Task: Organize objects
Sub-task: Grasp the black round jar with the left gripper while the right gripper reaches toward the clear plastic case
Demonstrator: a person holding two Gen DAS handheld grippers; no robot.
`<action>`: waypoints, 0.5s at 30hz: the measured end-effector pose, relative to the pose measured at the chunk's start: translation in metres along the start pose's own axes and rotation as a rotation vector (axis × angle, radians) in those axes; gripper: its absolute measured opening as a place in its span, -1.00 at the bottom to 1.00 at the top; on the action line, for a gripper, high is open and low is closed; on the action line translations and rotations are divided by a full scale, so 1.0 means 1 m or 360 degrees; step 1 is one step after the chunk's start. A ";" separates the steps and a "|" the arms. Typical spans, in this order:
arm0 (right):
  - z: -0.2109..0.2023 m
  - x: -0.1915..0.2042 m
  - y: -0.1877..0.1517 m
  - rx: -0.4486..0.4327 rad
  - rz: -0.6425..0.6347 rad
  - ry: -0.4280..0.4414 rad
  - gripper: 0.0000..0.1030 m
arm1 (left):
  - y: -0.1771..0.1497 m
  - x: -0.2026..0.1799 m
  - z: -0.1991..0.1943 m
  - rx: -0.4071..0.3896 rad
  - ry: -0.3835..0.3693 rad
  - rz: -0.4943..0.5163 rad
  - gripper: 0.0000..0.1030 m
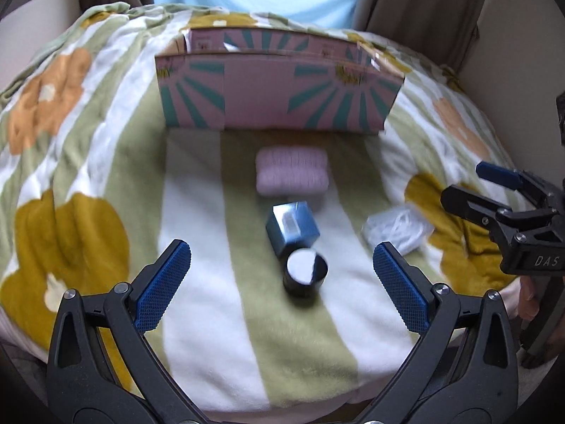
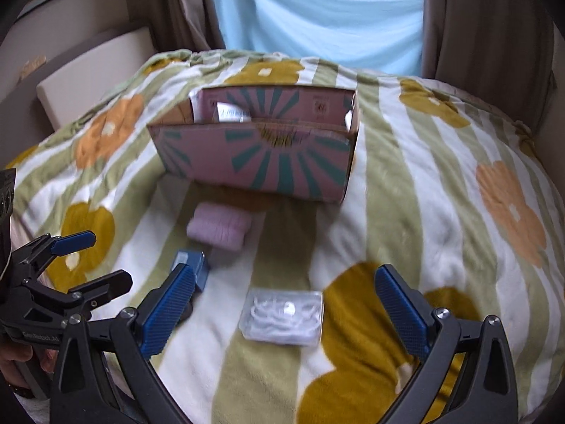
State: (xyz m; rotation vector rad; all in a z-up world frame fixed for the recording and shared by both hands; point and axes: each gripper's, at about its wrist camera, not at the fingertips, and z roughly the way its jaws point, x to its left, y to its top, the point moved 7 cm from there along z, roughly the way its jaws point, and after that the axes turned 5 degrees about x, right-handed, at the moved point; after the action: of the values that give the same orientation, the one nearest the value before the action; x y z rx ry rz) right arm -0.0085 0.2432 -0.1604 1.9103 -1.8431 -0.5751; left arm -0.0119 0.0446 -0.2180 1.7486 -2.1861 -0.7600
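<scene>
A pink cardboard box point(image 1: 279, 95) with teal rays stands open at the back of the bed; it also shows in the right wrist view point(image 2: 261, 162). In front of it lie a pink folded cloth point(image 1: 292, 171) point(image 2: 219, 229), a blue box point(image 1: 292, 228) point(image 2: 192, 265), a black jar with a white lid point(image 1: 304, 272), and a clear plastic packet of white cord point(image 1: 397, 229) point(image 2: 282, 318). My left gripper point(image 1: 280, 282) is open around the jar, above it. My right gripper point(image 2: 284, 305) is open over the packet, and it shows at the right of the left wrist view point(image 1: 469, 187).
A striped blanket with flowers point(image 1: 197, 318) point(image 2: 423, 194) covers the bed. Brown curtains point(image 2: 487, 28) and a light blue sheet point(image 2: 317, 17) hang behind. A white cushion point(image 2: 91, 70) sits at the far left. Something white lies inside the box point(image 2: 233, 115).
</scene>
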 end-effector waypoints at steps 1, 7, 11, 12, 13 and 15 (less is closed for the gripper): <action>0.003 0.000 -0.004 0.0007 -0.0006 -0.0003 0.97 | -0.007 -0.002 0.006 0.0011 0.0017 0.0024 0.99; 0.031 0.003 -0.028 0.0088 -0.0014 0.0035 0.97 | -0.029 -0.009 0.030 0.0041 0.0040 0.0084 0.87; 0.043 0.004 -0.036 0.0125 -0.0018 0.0034 0.97 | -0.031 -0.008 0.042 0.0076 0.0036 0.0077 0.67; 0.046 0.003 -0.038 0.0135 -0.0015 0.0033 0.97 | -0.031 -0.009 0.045 0.0085 0.0039 0.0080 0.66; 0.049 0.003 -0.040 0.0144 -0.0011 0.0034 0.97 | -0.031 -0.009 0.047 0.0093 0.0038 0.0084 0.62; 0.055 0.002 -0.042 0.0161 -0.0005 0.0033 0.97 | -0.032 -0.012 0.054 0.0118 0.0032 0.0095 0.53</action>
State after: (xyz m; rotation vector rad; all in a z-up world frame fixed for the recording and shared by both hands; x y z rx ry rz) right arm -0.0045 0.2420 -0.2298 1.9765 -1.8894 -0.4698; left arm -0.0086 0.0642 -0.2783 1.7088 -2.2694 -0.6524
